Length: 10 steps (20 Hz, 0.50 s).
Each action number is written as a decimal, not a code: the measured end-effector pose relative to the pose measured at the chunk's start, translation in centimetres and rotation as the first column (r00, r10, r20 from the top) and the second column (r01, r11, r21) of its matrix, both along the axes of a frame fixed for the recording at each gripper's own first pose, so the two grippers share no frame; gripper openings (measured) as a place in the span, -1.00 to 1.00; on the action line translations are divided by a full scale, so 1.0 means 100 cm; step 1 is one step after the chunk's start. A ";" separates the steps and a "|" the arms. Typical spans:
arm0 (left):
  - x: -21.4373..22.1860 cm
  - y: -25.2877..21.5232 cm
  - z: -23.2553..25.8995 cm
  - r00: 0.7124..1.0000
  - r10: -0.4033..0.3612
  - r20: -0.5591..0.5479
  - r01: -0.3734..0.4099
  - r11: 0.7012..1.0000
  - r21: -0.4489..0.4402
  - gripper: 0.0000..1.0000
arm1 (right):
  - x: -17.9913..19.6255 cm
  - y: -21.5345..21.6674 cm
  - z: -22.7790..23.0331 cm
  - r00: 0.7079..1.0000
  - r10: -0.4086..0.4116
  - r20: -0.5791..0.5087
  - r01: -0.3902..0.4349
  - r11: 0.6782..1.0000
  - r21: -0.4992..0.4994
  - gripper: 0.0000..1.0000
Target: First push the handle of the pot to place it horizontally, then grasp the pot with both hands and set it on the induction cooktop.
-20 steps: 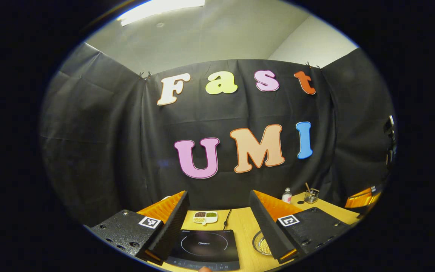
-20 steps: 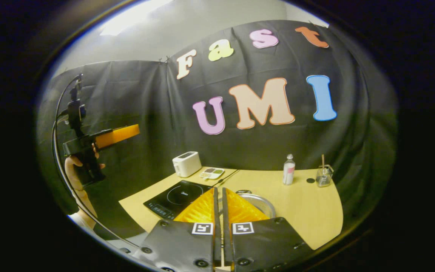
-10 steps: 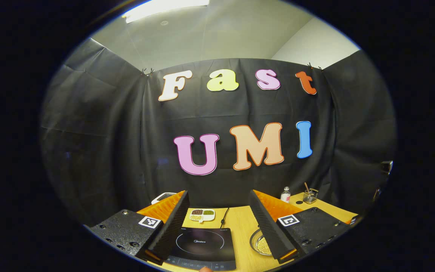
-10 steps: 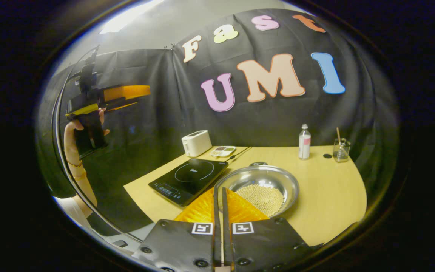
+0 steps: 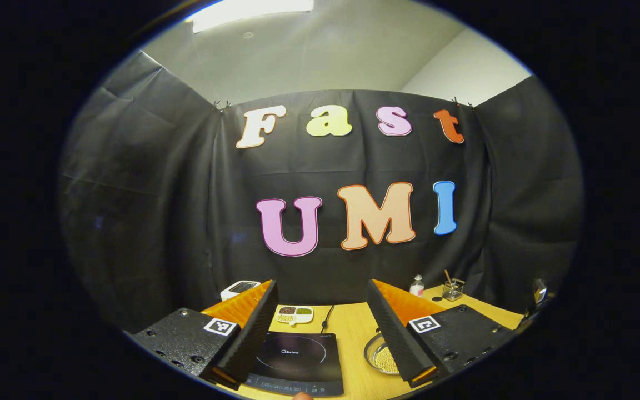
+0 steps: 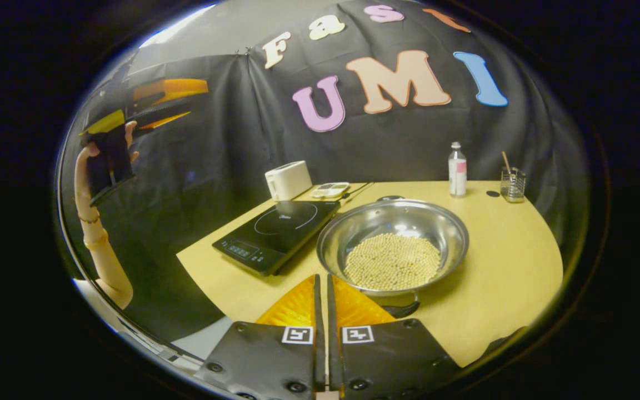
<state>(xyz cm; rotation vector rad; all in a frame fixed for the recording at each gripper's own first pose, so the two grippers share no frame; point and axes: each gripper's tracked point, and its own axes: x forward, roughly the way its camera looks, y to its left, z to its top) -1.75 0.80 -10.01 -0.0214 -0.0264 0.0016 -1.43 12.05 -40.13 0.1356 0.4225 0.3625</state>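
In the right gripper view the right tongs sit at the bottom centre of the frame, clenched with only a thin slit between the fingers and nothing held. Just above their tips lies the pot, a wide shiny metal basin on the yellow worktop, filled at its bottom with pale round beans. A dark handle sticks out from the pot's near rim, just right of the tongs' tips; a second dark handle shows at the far rim. The induction cooktop lies flat just left of the pot, close to it. Behind the cooktop stand a white toaster and a small divided dish. At the far right of the worktop are a clear bottle and a glass with a stick. At the upper left, a hand holds the left tongs high, well apart from the worktop.

In the left gripper view those left tongs are released, fingers spread wide at the bottom of the frame, with the cooktop between them and the pot partly hidden behind the right-hand finger.
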 end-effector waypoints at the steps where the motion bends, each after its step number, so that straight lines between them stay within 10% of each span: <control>1: -0.001 0.003 -0.003 1.000 0.003 -0.005 -0.003 1.000 -0.003 0.93 | 0.000 0.007 -0.008 1.000 0.008 -0.015 -0.008 1.000 0.010 -0.71; 2: -0.002 0.006 -0.006 1.000 0.008 -0.009 -0.008 1.000 -0.005 0.94 | 0.001 0.008 -0.016 1.000 0.008 -0.025 -0.008 1.000 0.010 -1.00; 10: -0.003 0.033 -0.014 0.998 0.067 -0.019 -0.067 0.998 0.000 0.94 | 0.016 -0.006 -0.052 0.995 -0.063 -0.075 0.061 0.998 -0.028 -0.90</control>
